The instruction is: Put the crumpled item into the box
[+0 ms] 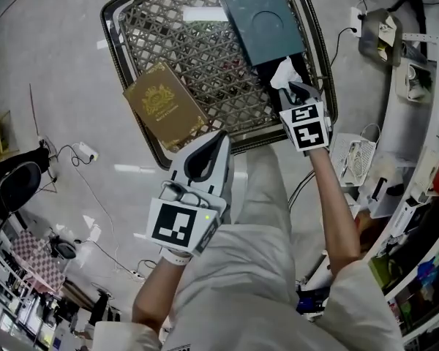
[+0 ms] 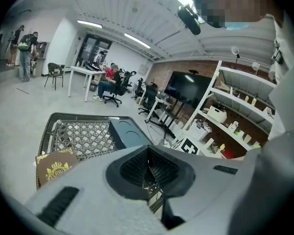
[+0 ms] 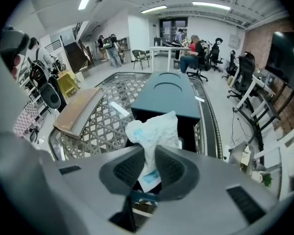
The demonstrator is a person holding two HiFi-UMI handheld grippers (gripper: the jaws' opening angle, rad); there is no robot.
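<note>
- Left tongs (image 2: 148, 166): jaws pressed together with nothing between them. They hang low over the person's lap, well apart from the work, and seem parked there to keep the approach clear.
- A brown book (image 1: 163, 104) with a gold crest lies flat on the near-left corner of the tray (image 1: 197, 57) and partly overhangs the rim. It is well apart from the box and stands in nobody's way.
- The tray is an open wire lattice resting on the floor. A white slip (image 1: 203, 13) lies on the lattice near its far side.
- The box (image 3: 169, 92) is dark teal and lies along the right side of the tray, with its open end facing the person. The top panel overhangs the dark opening, so entry looks possible only from the near end.
- The crumpled wad (image 3: 154, 129) is white with blue print. It is held just in front of the opening and is not yet inside.
- Right tongs (image 3: 146, 168): jaws pinching the lower part of the wad, with the bulk standing free above the pads, probably so that it goes in first.
- Possible obstructions are the edge of the top panel and the right rim of the tray.
- A cable (image 1: 342, 35) lies on the floor beyond that rim, clear of the path.
</note>
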